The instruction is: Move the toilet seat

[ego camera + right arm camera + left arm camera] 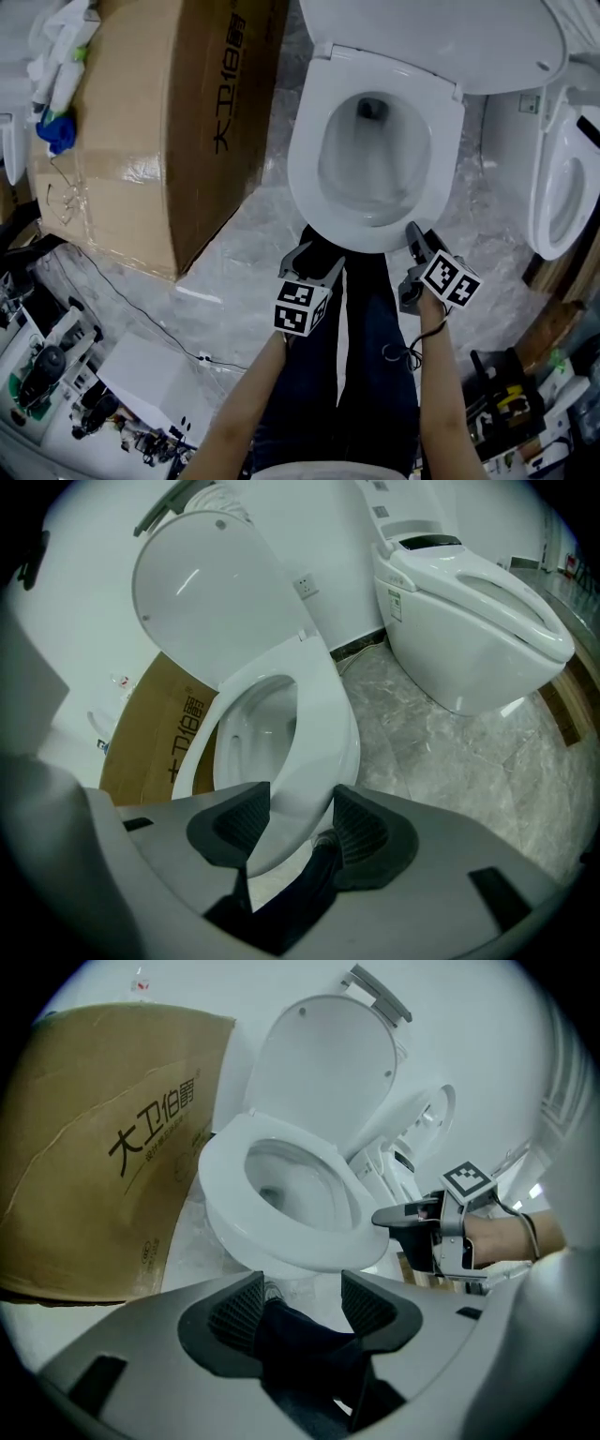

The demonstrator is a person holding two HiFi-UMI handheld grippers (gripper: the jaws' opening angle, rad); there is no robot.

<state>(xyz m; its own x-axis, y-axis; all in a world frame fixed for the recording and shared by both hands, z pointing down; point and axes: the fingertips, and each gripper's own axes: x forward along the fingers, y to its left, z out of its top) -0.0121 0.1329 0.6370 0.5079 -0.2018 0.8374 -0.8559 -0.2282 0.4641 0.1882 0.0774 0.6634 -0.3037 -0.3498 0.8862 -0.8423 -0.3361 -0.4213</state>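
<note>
The white toilet seat (305,159) lies over the bowl, and its lid (431,37) stands raised behind it. My right gripper (414,239) is at the seat's front edge. In the right gripper view, that front edge (323,714) fills the gap between the pads, and my right gripper (300,813) is shut on it. My left gripper (314,267) hovers just in front of the bowl, apart from the seat. It is open (300,1293), with only a dark trouser leg behind the jaws. The left gripper view also shows the seat (217,1162), lid (323,1063) and right gripper (412,1222).
A large cardboard box (159,112) stands close on the toilet's left. A second white toilet (562,178) is at the right. The floor (234,272) is covered in crinkled plastic sheet. Cluttered tools (56,375) lie at bottom left, and the person's legs (356,375) stand before the bowl.
</note>
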